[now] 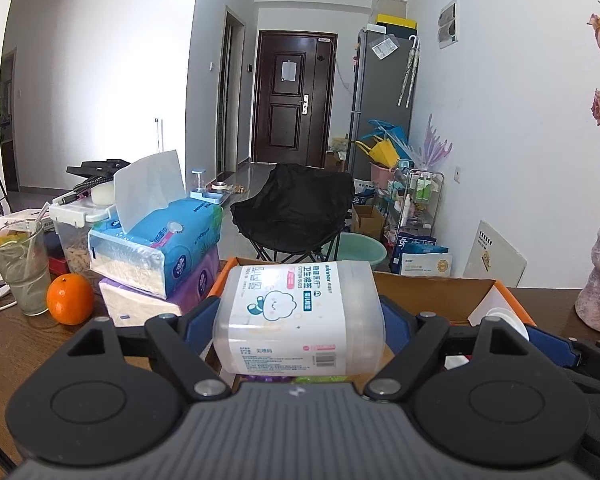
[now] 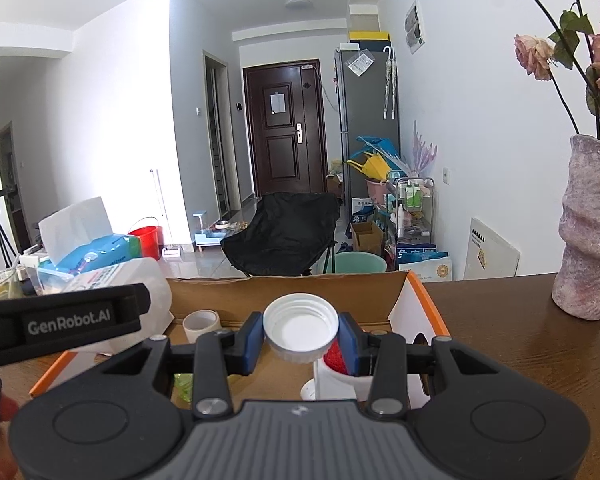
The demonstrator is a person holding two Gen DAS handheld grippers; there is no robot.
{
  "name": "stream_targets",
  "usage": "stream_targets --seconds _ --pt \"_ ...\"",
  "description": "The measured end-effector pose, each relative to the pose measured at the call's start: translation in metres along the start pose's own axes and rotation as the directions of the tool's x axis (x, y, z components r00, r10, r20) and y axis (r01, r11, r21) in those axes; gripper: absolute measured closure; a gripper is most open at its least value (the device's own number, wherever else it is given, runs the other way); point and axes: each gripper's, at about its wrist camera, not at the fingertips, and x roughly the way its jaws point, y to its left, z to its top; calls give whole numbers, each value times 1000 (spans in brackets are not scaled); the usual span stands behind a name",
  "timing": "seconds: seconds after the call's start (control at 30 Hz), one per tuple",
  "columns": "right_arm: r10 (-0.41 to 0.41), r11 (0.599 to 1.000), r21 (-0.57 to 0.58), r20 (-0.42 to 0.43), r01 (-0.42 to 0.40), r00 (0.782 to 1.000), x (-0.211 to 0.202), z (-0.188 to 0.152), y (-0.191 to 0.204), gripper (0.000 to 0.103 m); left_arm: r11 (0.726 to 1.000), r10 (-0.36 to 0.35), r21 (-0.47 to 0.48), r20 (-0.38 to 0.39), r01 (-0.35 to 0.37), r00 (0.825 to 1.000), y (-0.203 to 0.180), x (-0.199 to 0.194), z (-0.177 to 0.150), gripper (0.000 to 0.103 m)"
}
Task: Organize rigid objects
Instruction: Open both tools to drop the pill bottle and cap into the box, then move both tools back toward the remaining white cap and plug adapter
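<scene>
- Cardboard box (image 2: 396, 280) open on top; back wall and orange-edged right wall (image 2: 428, 304) bound entry from those sides.
- Box floor partly taken: tape roll (image 2: 200, 322) back left, white container (image 2: 332, 380) front right, green item (image 2: 184, 386) front left. Bare cardboard between them, mid-floor.
- Left claw (image 1: 300, 320) with cotton swab tub (image 1: 300, 316) fills the space over the box's left edge; right claw (image 2: 302, 338) with white lid (image 2: 300, 328) sits over the centre.
- Left of box: stacked tissue packs (image 1: 160, 264), orange (image 1: 70, 299) and glass (image 1: 20, 268) crowd the desk (image 1: 28, 344).
- Right of box: open desk up to the vase (image 2: 588, 232); flower stems (image 2: 556, 52) overhang above.
</scene>
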Motion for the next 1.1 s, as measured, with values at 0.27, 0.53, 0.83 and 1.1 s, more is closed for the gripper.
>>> stream_targets --seconds 0.27,0.53,0.83,1.1 --pt "-24 1000 3 -23 24 999 14 3 -1 64 1000 8 10 -9 -8 1000 0 14 3 20" --pt "-53 999 -1 -36 53 998 16 3 -4 51 1000 12 12 -11 -12 1000 0 12 3 11" --pt "-79 997 10 13 79 997 5 7 -7 0 999 37 -18 -2 -37 999 6 11 6 0" --pt "-73 997 11 4 73 997 5 8 -5 0 998 45 -34 -10 -45 999 8 12 5 0"
